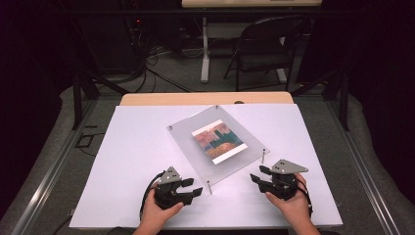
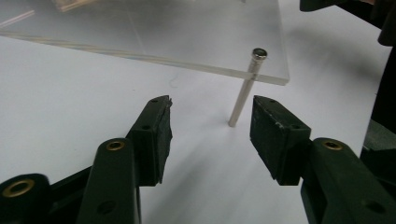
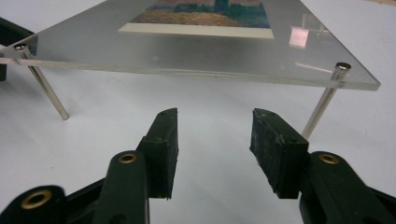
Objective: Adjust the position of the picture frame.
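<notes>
Covering most of the wooden table (image 1: 147, 99), a white sheet (image 1: 127, 161); standing at the far side, well apart, a folding chair (image 1: 266, 49); resting mid-sheet on thin metal legs (image 2: 243, 95), a clear acrylic panel (image 1: 195, 144) bearing a colourful print (image 1: 218, 142); hovering just beside the panel's near corner, the left gripper (image 1: 193, 187), jaws parted and holding nothing, one leg standing just ahead between them; facing the panel's near right edge, the right gripper (image 1: 259, 175), likewise released and gripping nothing.
</notes>
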